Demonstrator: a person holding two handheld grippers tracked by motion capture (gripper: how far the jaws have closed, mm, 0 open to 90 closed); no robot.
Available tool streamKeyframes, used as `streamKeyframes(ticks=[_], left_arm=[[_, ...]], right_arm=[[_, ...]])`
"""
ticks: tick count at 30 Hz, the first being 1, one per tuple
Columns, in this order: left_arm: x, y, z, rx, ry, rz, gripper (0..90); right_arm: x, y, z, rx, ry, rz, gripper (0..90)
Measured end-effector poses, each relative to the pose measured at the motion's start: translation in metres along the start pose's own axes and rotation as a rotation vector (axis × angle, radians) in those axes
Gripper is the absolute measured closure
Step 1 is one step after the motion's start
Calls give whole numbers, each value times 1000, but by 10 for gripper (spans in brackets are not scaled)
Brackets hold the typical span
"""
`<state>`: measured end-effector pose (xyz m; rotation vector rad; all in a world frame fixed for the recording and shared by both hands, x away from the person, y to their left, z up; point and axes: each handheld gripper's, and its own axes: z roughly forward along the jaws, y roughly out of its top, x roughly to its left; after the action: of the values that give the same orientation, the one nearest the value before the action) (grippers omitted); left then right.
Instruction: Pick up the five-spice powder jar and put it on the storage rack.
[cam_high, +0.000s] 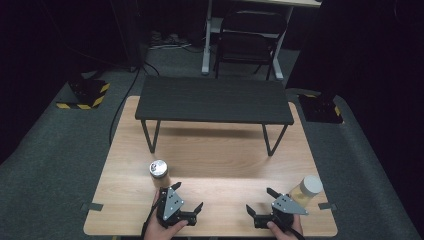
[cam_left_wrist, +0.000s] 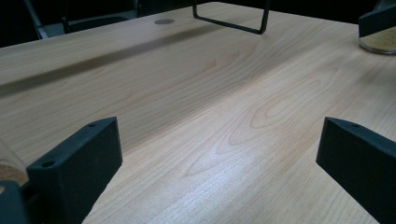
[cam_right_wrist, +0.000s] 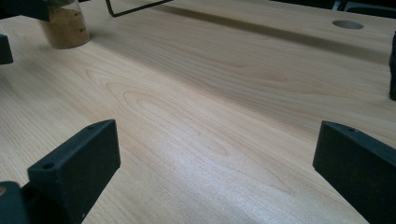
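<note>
Dim bkgd, bright glare on table (cam_high: 215, 150), soft focus.

Your high view looks forward and down on the whole pale wooden worktop (cam_high: 210, 150) from above. Both gripper views sit low, skimming its grain closely and facing inward; each catches the black metal shelf leg (cam_left_wrist: 231, 18).

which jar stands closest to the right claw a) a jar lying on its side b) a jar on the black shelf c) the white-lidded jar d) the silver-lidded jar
c: in the high view the white-lidded jar stands upright on the table just beside the right claw, while the silver-lidded jar stands over by the left claw.
</note>
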<state>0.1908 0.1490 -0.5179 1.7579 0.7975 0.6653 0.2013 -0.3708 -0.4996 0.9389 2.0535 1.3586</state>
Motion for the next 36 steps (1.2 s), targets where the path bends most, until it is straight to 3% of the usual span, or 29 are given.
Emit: streamKeyframes(ticks=[9, 17, 23, 26, 34, 36], left_arm=[[0, 0, 0, 3, -8, 4, 4], [4, -4, -2, -19, -23, -26, 4], [7, -7, -4, -38, -22, -54, 5], [7, -7, -4, -40, -19, -44, 5], [10, -4, -19, -131, 6, -46, 5], [13, -2, -31, -181, 40, -51, 6]], right_arm=[[-2, -2, -1, -13, 3, 18, 4], [1, -2, -1, -8, -5, -4, 5], [0, -1, -1, -7, -2, 5, 5], [0, -2, -1, -9, -2, 5, 4], [1, -1, -1, -6, -4, 3, 4], [1, -1, -1, -8, -6, 1, 4]])
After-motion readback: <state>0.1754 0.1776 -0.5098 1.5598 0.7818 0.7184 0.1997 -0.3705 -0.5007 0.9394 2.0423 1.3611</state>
